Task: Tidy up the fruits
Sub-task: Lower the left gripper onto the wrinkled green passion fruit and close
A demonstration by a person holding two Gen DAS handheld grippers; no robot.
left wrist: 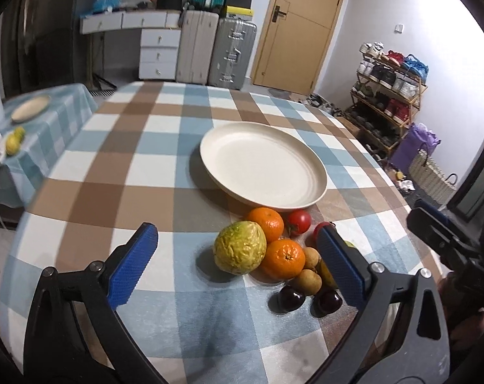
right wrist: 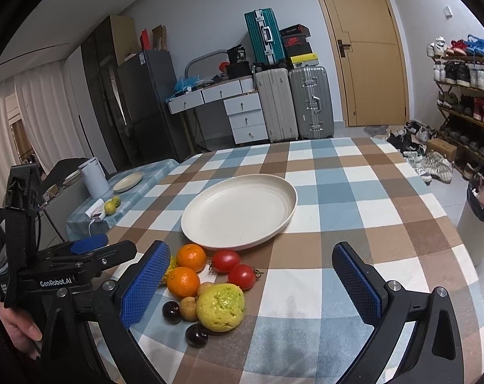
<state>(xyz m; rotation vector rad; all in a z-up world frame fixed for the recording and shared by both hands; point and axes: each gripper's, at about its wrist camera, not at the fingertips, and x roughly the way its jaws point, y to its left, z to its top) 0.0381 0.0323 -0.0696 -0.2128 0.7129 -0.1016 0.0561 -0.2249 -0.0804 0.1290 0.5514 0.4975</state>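
A cream plate (left wrist: 264, 163) sat bare on the worktop (left wrist: 139, 172), which was covered with a blue, brown and white checked cloth. Just in front of the plate the fruit lay in a tight cluster: two oranges, one (left wrist: 266, 223) nearer the plate and one (left wrist: 283, 258) closer to the cameras, touching each other; a bumpy yellow-green fruit (left wrist: 239, 251) pressed against both oranges on their left in the left wrist view; two tomatoes (right wrist: 226, 260) (right wrist: 242, 276) side by side just short of the plate's rim; two small brown round fruits (left wrist: 307, 282); and two dark cherries (left wrist: 291, 298) (left wrist: 327, 302) at the near edge of the group. In the right wrist view a second yellow, rough-skinned fruit (right wrist: 221, 307) lay at the front of the pile, beside a brown fruit and above a cherry. The left gripper (left wrist: 238, 268) hung over the near side of the cluster with its blue-padded jaws spread wide and nothing between them but the fruit lying on the cloth; its right pad hid part of the pile. The right gripper (right wrist: 251, 288) was likewise spread wide and held nothing, its left pad beside the oranges. A hand (right wrist: 19, 324) gripped the left tool's handle at the frame edge. On a smaller table to the left a second plate (right wrist: 128, 181) and two yellow-green fruits (right wrist: 111, 205) lay.
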